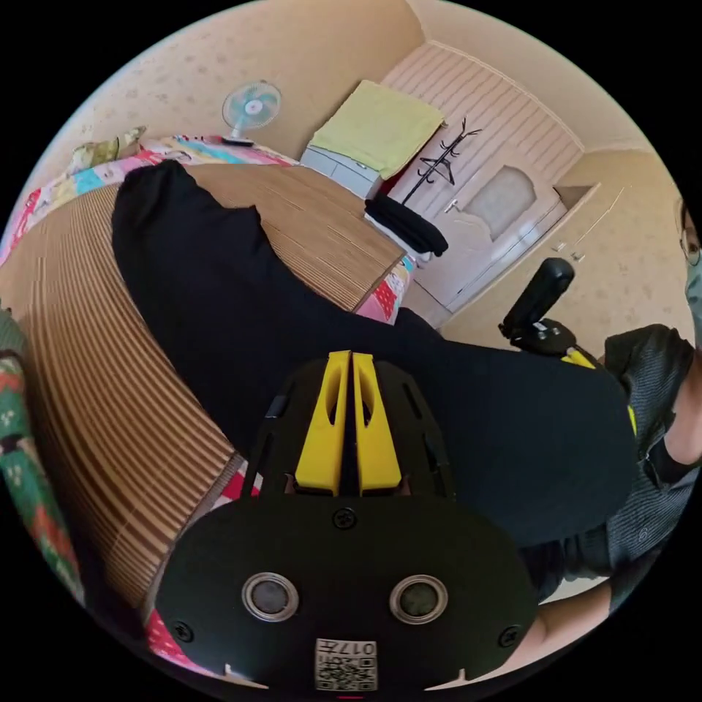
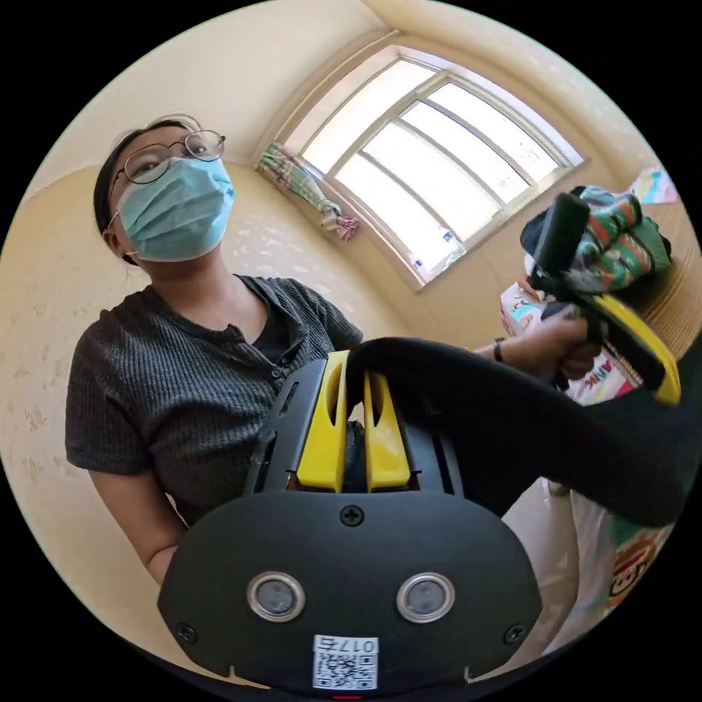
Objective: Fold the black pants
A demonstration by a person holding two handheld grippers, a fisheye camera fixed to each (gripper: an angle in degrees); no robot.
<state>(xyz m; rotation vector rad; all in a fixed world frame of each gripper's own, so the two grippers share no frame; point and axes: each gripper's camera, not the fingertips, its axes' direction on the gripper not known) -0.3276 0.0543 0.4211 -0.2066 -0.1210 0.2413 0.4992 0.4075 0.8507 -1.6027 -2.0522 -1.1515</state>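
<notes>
Holding the black pants (image 1: 241,307) with both tongs closed on the cloth, left tongs (image 1: 349,424) at lower middle and right tongs (image 2: 351,431) mid-frame, the person needed even, tight pulling so the legs lay flat across the striped surface (image 1: 95,380).
</notes>
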